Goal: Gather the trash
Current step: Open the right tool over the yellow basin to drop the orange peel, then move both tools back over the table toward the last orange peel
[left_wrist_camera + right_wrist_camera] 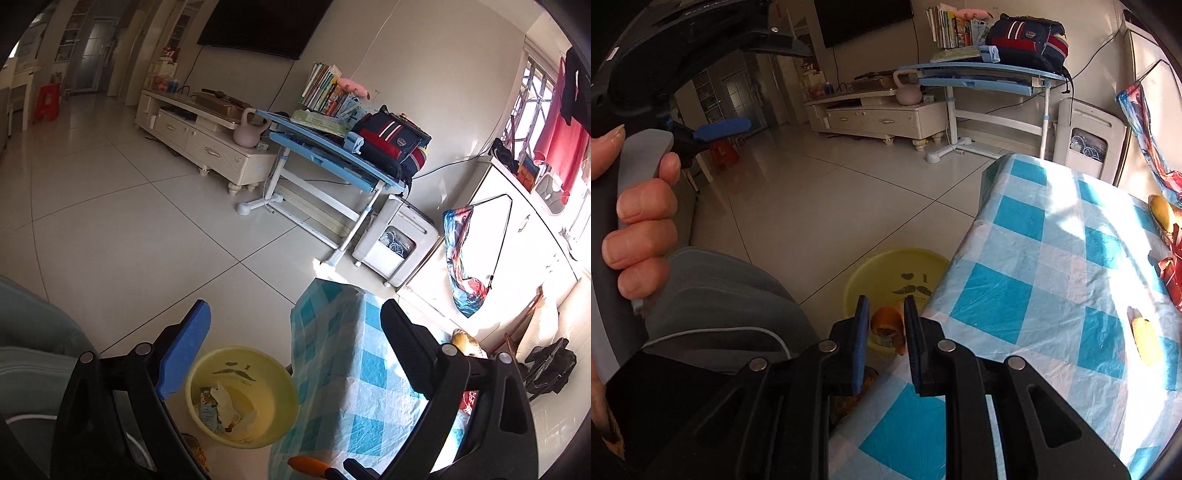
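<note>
- While the left gripper [293,310] is held above the floor, its jaws are spread wide apart and nothing is seen between them
- Below that gripper, at about six o'clock in the left wrist view, a yellow bin [192,387] is seen standing on the pale tiled floor [129,221]
- Crumpled paper scraps [221,410] are seen lying inside the bin, and a moustache print is shown on its inner wall
- Just beside the bin, at its three o'clock, a table is covered by a blue and white checked cloth [343,369]
- In the right wrist view the right gripper [885,301] is seen at six o'clock, with its jaws drawn close together
- An orange peel [886,325] appears to be clamped between the blue pads [862,332], and it is held over the near rim of the bin, just off the table's edge
- More trash is left on the cloth: a banana peel [1145,339] at four o'clock in that view, another yellow peel [1161,214] at about three o'clock, and a red wrapper [1172,280] between the two
- At nine o'clock in the right wrist view a person's hand [642,229] is wrapped around the grey handle of the left gripper
- Across the room, at twelve o'clock, a blue desk [325,155] loaded with books and a dark school bag [391,140] is seen against the wall
</note>
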### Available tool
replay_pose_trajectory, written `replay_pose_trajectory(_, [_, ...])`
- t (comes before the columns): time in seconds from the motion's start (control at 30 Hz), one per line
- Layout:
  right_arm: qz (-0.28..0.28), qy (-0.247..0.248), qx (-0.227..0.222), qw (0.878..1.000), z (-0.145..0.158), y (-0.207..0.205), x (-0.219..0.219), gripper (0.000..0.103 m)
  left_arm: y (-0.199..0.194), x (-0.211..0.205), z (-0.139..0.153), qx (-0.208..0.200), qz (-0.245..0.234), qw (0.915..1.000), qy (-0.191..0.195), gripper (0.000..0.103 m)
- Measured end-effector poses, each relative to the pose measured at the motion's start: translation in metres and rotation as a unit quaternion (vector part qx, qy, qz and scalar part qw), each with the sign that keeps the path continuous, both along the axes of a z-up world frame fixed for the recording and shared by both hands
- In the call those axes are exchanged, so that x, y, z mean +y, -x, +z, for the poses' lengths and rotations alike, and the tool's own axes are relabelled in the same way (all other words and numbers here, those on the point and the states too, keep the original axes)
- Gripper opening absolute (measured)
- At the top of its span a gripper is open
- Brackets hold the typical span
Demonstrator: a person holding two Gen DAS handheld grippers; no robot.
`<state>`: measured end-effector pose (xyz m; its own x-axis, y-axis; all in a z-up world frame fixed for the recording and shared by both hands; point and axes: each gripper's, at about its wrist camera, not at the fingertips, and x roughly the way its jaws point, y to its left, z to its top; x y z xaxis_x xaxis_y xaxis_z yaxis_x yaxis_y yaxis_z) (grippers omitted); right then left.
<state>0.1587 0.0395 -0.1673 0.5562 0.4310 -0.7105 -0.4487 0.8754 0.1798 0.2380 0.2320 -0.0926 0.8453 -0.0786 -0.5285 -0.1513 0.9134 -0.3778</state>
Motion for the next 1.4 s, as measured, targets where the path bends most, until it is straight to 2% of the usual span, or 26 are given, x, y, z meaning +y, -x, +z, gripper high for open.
replay_pose_trajectory(0.23, [0.019,0.016,-0.006,1.0,0.002,-0.046,0.032,0.02,0.004,-0.001,0.013,-0.016,0.001,0.9996,-0.023,0.093])
replay_pose_trajectory(0.33, [0.021,0.012,-0.018,1.0,0.011,-0.046,0.032,0.02,0.005,0.005,0.015,-0.016,0.006,0.9997,-0.02,0.094])
replay_pose_trajectory(0.43, [0.019,0.013,-0.018,1.0,0.01,-0.036,0.027,0.02,0.003,0.014,0.013,-0.014,0.015,0.9998,-0.004,0.094])
replay_pose_trajectory(0.57, [0.004,0.014,-0.015,1.0,0.007,-0.015,0.005,0.022,0.003,0.013,0.011,-0.01,0.012,0.9999,-0.005,0.094])
replay_pose_trajectory(0.7, [-0.015,0.012,-0.024,1.0,0.008,0.013,-0.023,0.032,0.003,0.003,0.008,-0.007,0.0,0.9998,-0.02,0.094])
replay_pose_trajectory(0.97, [-0.06,0.034,-0.029,0.997,0.007,0.052,-0.074,0.04,-0.002,-0.027,0.004,0.004,-0.036,0.9972,-0.066,0.094])
replay_pose_trajectory(1.03, [-0.072,0.043,-0.028,0.996,0.005,0.059,-0.087,0.045,-0.005,-0.036,-0.001,0.014,-0.059,0.995,-0.079,0.094])
replay_pose_trajectory(1.1, [-0.085,0.046,-0.024,0.995,0.001,0.062,-0.101,0.046,-0.013,-0.042,-0.014,0.04,-0.084,0.9917,-0.088,0.095])
replay_pose_trajectory(1.17, [-0.103,0.044,-0.021,0.993,-0.001,0.063,-0.116,0.046,-0.025,-0.048,-0.038,0.106,-0.134,0.9812,-0.089,0.095])
replay_pose_trajectory(1.23, [-0.119,0.035,-0.023,0.992,0.002,0.063,-0.128,0.046,-0.029,-0.056,-0.059,0.166,-0.202,0.9572,-0.124,0.094])
replay_pose_trajectory(1.3, [-0.129,0.022,-0.028,0.991,0.003,0.065,-0.14,0.047,-0.022,-0.06,-0.073,0.204,-0.241,0.9279,-0.198,0.095])
replay_pose_trajectory(1.33, [-0.13,0.019,-0.028,0.991,0.003,0.064,-0.141,0.048,-0.017,-0.057,-0.08,0.217,-0.257,0.9158,-0.219,0.095])
replay_pose_trajectory(1.4, [-0.126,0.021,-0.023,0.992,-0.001,0.061,-0.14,0.049,-0.02,-0.047,-0.099,0.254,-0.297,0.8962,-0.21,0.094])
